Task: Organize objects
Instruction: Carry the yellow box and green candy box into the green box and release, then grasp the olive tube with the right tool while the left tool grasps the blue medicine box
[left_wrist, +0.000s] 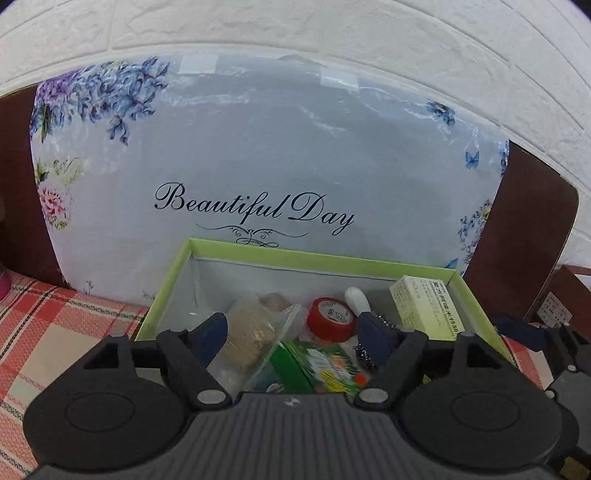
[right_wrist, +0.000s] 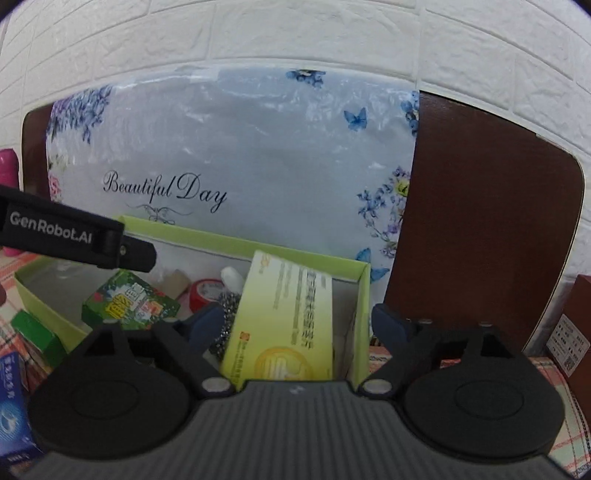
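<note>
A light green open box (left_wrist: 303, 258) (right_wrist: 364, 291) sits on the checked cloth before a floral pillow. It holds a green printed packet (left_wrist: 325, 365) (right_wrist: 129, 301), a clear bag with a beige roll (left_wrist: 251, 332), a red tape roll (left_wrist: 328, 317) (right_wrist: 205, 291), a white piece (left_wrist: 354, 299), a steel scourer (left_wrist: 365, 354) (right_wrist: 225, 314) and a yellow-green medicine carton (left_wrist: 424, 306) (right_wrist: 284, 321). My left gripper (left_wrist: 295, 332) is open over the box, above the packet and bag. My right gripper (right_wrist: 299, 325) is open, its fingers either side of the carton and the box's right wall.
The pillow (left_wrist: 258, 166) leans on a brown headboard (right_wrist: 480, 221) under a white brick wall. A green box (right_wrist: 33, 332) and a blue box (right_wrist: 11, 406) lie left of the open box. A brown box (right_wrist: 572, 325) stands at the right. A pink object (right_wrist: 7, 162) is far left.
</note>
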